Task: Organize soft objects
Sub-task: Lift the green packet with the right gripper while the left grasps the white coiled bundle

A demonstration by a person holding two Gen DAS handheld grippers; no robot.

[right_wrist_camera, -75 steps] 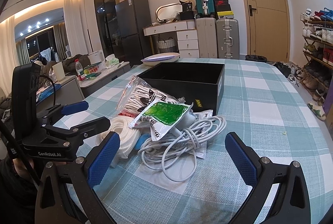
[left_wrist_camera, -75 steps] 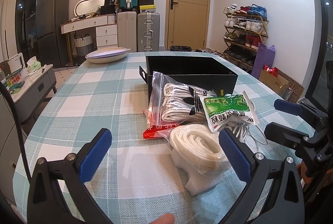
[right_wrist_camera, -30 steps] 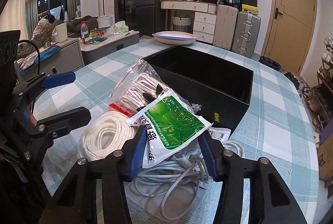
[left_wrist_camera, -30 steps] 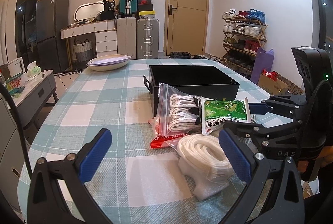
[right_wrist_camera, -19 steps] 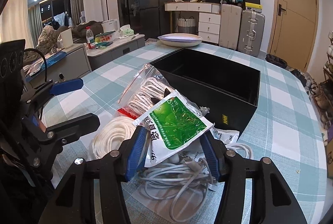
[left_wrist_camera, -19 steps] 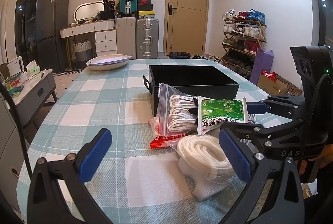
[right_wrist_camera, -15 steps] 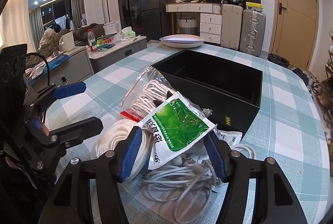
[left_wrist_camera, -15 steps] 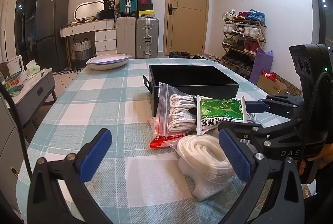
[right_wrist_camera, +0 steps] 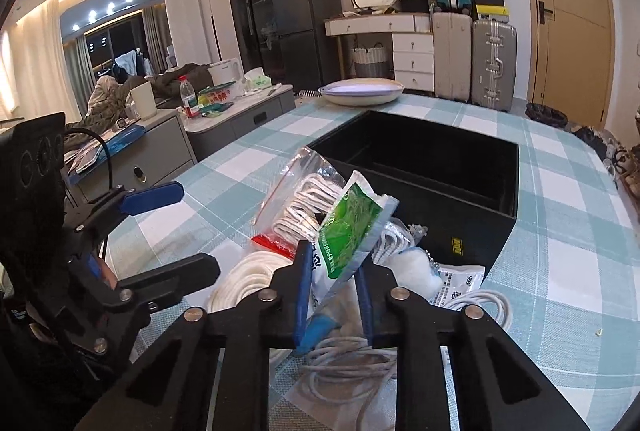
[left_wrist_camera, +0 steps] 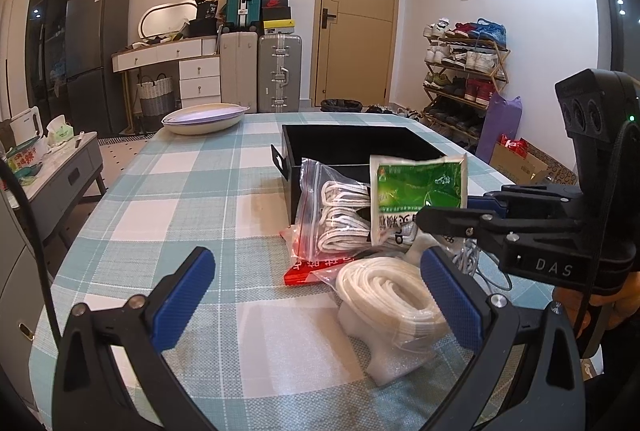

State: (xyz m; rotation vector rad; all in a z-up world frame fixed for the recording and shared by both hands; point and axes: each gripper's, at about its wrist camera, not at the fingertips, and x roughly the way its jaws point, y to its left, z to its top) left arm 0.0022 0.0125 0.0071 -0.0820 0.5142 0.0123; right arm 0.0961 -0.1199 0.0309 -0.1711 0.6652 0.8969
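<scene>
Crinkled glossy green packet (right_wrist_camera: 352, 227)

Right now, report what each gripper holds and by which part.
The right gripper has just closed on the green packet, pinching its lower edge. The left gripper is open, holding nothing.

Checked tabletop (left_wrist_camera: 168, 199); white oval dish (left_wrist_camera: 203, 119) at far edge. Suitcases (left_wrist_camera: 260, 71), door (left_wrist_camera: 354, 23), shoe rack (left_wrist_camera: 464, 71) behind.

Green packet (right_wrist_camera: 350, 227) tilted, lifted above pile
</scene>
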